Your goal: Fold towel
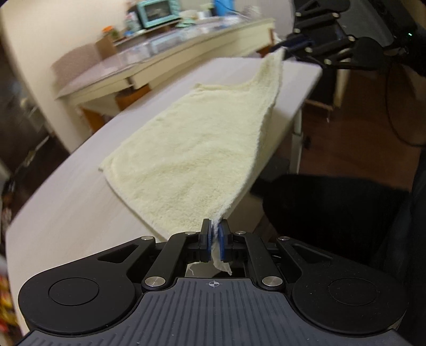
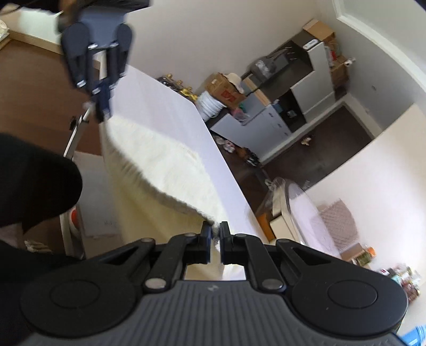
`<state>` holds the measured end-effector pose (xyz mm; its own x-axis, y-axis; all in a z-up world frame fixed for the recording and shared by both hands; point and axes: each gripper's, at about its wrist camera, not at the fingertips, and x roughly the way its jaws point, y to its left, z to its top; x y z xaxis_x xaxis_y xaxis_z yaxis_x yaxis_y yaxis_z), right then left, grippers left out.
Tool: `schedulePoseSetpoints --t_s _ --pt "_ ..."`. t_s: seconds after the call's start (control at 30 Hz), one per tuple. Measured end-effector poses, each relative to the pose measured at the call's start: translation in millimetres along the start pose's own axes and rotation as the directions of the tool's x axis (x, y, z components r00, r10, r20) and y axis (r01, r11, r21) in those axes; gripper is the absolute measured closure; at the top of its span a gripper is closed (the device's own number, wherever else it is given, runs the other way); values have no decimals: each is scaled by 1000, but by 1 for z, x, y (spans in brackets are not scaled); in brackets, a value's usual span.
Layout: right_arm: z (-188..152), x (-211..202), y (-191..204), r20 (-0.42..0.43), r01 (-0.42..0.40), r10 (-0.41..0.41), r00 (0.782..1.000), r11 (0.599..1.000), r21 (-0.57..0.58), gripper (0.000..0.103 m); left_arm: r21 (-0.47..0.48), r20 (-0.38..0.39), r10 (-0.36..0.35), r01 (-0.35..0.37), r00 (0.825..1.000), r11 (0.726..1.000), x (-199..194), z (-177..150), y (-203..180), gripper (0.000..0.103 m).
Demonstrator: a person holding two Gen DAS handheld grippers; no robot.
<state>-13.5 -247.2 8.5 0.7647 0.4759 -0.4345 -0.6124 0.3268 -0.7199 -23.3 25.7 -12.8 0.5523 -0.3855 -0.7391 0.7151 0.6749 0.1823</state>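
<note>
A pale yellow towel (image 1: 191, 149) lies across the white table (image 1: 66, 207), its near edge lifted off the surface. My left gripper (image 1: 215, 234) is shut on one towel corner, with a tag of cloth poking out behind the pads. At the far end my right gripper (image 1: 293, 46) pinches the other corner and holds it up. In the right wrist view the towel (image 2: 159, 165) stretches from my right gripper (image 2: 215, 234), shut on its corner, to the left gripper (image 2: 102, 103) at the top left. The edge between them hangs past the table's side.
A black chair seat (image 1: 332, 213) sits beside the table's edge. A long counter (image 1: 159, 61) with a teal toaster oven (image 1: 157, 13) stands behind. Cardboard boxes (image 2: 226, 87), grey cabinets (image 2: 266, 122) and a dark floor (image 2: 319, 157) lie beyond the table. A black sleeve (image 2: 32, 181) fills the left.
</note>
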Motion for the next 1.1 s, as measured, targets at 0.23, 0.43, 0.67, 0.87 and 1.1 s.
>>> schedulePoseSetpoints --t_s 0.23,0.43,0.67,0.87,1.1 --pt "38 79 -44 -42 -157 153 987 979 -133 96 -36 18 0 1 1000 999 0 -7 2 97" --pt "65 128 -67 -53 -261 256 965 951 -167 96 -33 28 -20 21 999 999 2 -12 8 97" --pt "93 173 -72 -100 -361 348 932 914 -187 96 -41 41 -47 48 998 998 7 -17 10 94" --pt "109 206 -71 -125 -418 401 907 894 -164 96 -47 53 -51 54 997 997 8 -22 13 94" --pt "116 244 -67 -171 -478 456 873 871 -116 96 -131 70 -68 76 995 988 6 -27 21 92"
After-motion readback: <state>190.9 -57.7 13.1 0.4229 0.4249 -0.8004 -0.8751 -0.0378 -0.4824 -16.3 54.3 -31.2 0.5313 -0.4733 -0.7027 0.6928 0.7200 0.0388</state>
